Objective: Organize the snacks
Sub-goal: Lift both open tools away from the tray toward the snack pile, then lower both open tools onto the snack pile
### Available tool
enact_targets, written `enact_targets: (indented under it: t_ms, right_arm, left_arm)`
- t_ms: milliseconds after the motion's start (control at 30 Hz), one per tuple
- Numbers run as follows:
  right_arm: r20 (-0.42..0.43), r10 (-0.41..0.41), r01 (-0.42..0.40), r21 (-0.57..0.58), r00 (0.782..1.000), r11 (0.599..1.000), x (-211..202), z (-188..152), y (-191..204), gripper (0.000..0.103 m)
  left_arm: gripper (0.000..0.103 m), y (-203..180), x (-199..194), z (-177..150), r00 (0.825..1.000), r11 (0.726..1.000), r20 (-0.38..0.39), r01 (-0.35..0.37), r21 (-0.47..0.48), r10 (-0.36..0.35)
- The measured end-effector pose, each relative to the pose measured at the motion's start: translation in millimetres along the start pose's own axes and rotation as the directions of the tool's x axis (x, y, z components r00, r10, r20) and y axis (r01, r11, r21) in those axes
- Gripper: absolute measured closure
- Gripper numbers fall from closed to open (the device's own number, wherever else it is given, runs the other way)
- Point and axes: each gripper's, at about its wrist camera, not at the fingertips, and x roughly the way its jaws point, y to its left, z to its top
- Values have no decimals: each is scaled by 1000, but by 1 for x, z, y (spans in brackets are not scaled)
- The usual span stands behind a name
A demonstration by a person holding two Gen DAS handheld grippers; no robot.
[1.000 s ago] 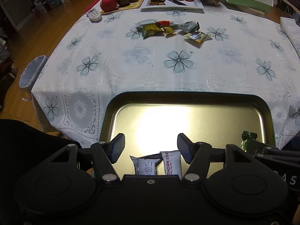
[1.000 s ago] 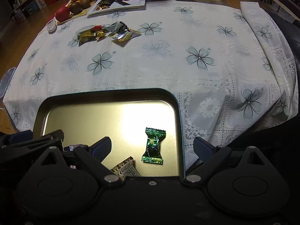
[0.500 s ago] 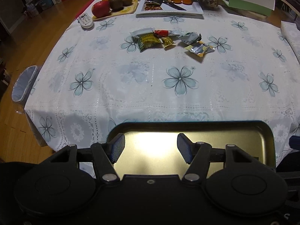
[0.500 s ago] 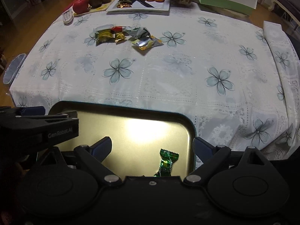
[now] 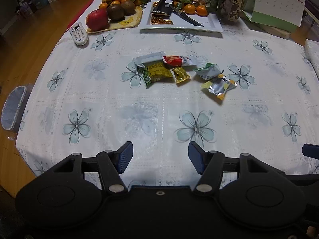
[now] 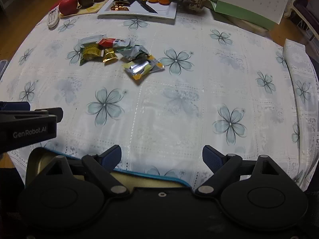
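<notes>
Several wrapped snacks lie in a loose row mid-table: a green-yellow packet (image 5: 157, 73) (image 6: 90, 53), a red one (image 5: 175, 60) (image 6: 107, 41), a small gold one (image 5: 181, 75), a green-white one (image 5: 208, 71) and a yellow-silver packet (image 5: 219, 86) (image 6: 142, 68). My left gripper (image 5: 160, 156) hovers open over bare cloth, well short of them. My right gripper (image 6: 161, 157) is also empty, its jaws closing slightly with nothing between them. Only the far rim of the gold tray (image 6: 37, 156) shows under the right gripper. The left gripper's body (image 6: 28, 123) sits at the right view's left edge.
At the far side stand a fruit board with an apple (image 5: 97, 19), a white plate (image 5: 211, 23) with a knife and sweets, a remote (image 5: 78, 33), a jar and a desk calendar (image 5: 279, 2). The table's left edge drops to wooden floor with a bin (image 5: 12, 107).
Both grippers have moved forward off the tray toward the snack row. The tray and the sweets in it have slid out of the left view. The right jaws have narrowed a little.
</notes>
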Motion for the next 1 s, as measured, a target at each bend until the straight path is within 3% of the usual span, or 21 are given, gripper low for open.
enact_targets:
  t_ms: [167,333,467,700,833,1000]
  right_arm:
    - [-29,27,-26,44,999,999,20,41,-4,20]
    - [-43,55,-50,106,998,993,40,77,-9,20]
    - [-40,101,-94,160,994,983,57,102,-14,23]
    - [-29,197,-178,311,980,933,82,144,-19,26]
    - [-25,185,-171,278,982,945,94,165,-6,37]
    - [-30,164,-151,256,986,955,112,178,5,38]
  left_arm:
    - [38,8,18,36,1000,1000,-19,-2,-16,2]
    - [38,19,40,67,998,998,-56,13,-62,-16]
    - [38,26,53,78,999,996,-54,-5,-91,1]
    - [38,29,67,91,994,992,-104,27,-125,-40]
    - [38,28,65,97,994,990,-98,37,-137,-50]
    - [38,31,68,99,993,987,-110,35,-155,-53]
